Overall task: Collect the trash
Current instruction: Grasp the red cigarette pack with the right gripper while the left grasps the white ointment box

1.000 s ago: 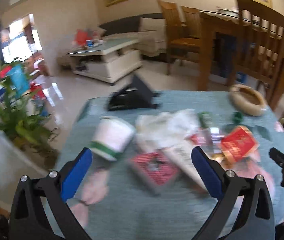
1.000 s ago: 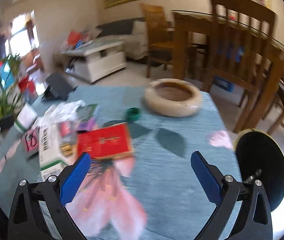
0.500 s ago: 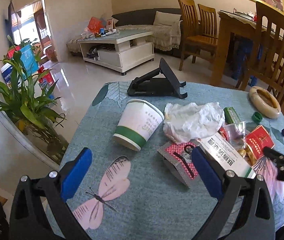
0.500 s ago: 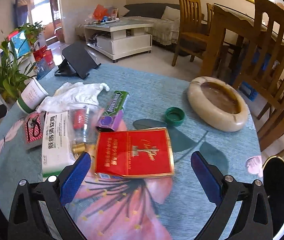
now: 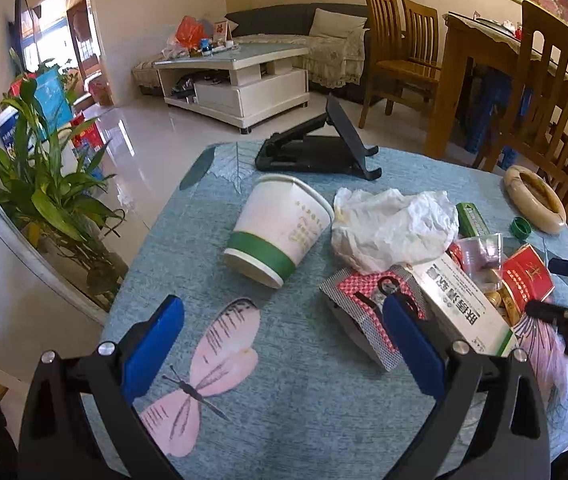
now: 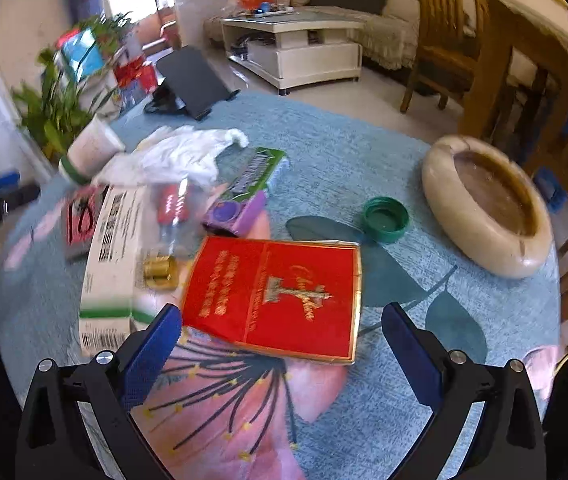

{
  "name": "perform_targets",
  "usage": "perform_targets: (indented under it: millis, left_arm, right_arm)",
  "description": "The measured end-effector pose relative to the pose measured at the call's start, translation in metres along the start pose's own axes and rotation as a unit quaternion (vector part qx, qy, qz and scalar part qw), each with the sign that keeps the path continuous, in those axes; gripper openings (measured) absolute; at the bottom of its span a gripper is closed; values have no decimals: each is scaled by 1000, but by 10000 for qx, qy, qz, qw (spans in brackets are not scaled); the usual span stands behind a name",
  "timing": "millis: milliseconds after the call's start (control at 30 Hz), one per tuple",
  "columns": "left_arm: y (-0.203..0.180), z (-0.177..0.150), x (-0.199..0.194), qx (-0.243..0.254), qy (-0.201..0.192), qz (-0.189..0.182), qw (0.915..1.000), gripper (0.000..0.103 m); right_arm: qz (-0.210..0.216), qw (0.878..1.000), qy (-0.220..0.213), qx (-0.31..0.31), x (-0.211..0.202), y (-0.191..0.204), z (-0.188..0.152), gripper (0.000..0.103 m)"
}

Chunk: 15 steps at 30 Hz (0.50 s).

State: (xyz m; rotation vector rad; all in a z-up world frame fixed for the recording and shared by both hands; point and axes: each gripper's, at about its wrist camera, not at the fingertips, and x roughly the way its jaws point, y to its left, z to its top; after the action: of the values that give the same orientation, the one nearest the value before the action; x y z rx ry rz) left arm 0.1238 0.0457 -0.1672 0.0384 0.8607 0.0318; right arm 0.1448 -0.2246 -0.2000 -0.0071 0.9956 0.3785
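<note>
Both wrist views low over table (image 5: 284,420); share red packet (image 6: 280,296).

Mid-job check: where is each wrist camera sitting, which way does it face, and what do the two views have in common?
Left wrist: low over the table's near-left edge, facing the cup, tissue and white box; its own open tongs show, and the other tongs at right.
Right wrist: over the table's near-right side, facing the red pack, cap and ashtray; its open tongs show, and a hand at far left.
Shared: cup, tissue, white box, red pack, cap, ashtray, black stand.
</note>
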Motion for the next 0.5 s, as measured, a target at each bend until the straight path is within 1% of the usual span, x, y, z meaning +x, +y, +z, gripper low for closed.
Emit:
perform_targets:
  millis: [100, 133, 233, 367, 433, 500]
  left_arm:
    - [-1, -1, 2, 27, 31, -17, 10000, 100]
    - [-2, -1, 2, 36, 33, -19, 10000, 100]
    - [-1, -2, 3, 26, 46, -38, 10000, 100]
    - [0, -2, 6, -8, 81, -56, 10000, 100]
    - [-1, -3, 7, -10, 98, -67, 9999, 100]
    - [-3, -3, 7, 24, 95, -66, 9999, 100]
  right_arm:
    - [238, 9995, -88, 171, 2, 4, -1, 100]
    - [204, 9997, -74, 138, 5, 8, -2, 100]
    - [-231, 9995, 4, -201, 11, 23, -4, 100]
    - [-531, 9981, 78, -290, 17, 34, -1, 100]
    - [-787, 9960, 117, -406, 21, 40, 0, 100]
    - [-773, 9963, 90, -366, 21, 40, 0, 100]
